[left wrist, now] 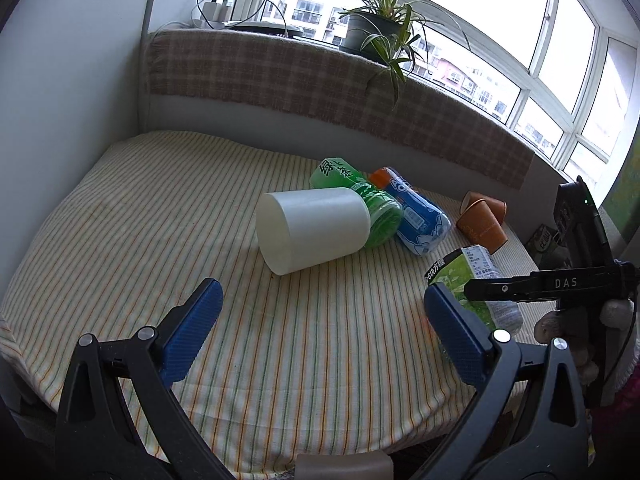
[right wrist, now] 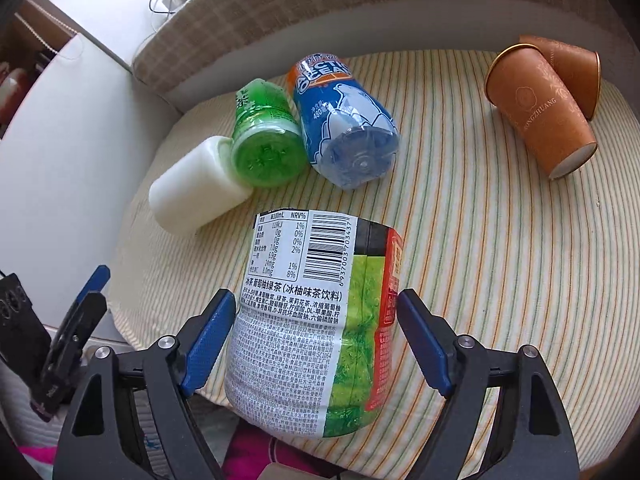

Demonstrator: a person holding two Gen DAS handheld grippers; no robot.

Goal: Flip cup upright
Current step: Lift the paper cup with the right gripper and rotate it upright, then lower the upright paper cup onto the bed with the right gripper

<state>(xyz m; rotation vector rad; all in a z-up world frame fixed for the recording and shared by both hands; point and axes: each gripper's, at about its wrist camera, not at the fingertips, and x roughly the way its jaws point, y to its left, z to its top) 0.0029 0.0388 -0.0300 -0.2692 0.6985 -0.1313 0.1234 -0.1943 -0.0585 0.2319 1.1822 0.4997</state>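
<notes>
The white plastic cup (left wrist: pixel 314 229) lies on its side on the striped bed cover (left wrist: pixel 160 216), its flat closed base turned toward the left gripper (left wrist: pixel 320 336) and its mouth pressed against the bottom of the green tea bottle (left wrist: pixel 360 204), which also lies flat. Just beyond the green bottle, on the side away from the cup, lies the blue Arctic Ocean bottle (left wrist: pixel 416 216), and farther out from the cup on that same side rest two toppled brown paper cups (left wrist: pixel 482 220).

The left gripper hangs short of the cup with its jaws spread wide and nothing between them. The right gripper (right wrist: pixel 316 340) is also spread, its blue pads flanking a green-labelled tea drink bottle (right wrist: pixel 316 320) that lies nearer the camera than the cup; whether the left pad actually touches the label is hard to judge, but the right pad stands clear, so it is not clamped.

The step in hand looks like the approach: the cup is not yet grasped. If the white cup is the target, the left gripper needs to advance, straddle the cup's body across its width, close, then lift and rotate it so the base comes down on the cover, drawing it clear of the green bottle first so that does not roll.
</notes>
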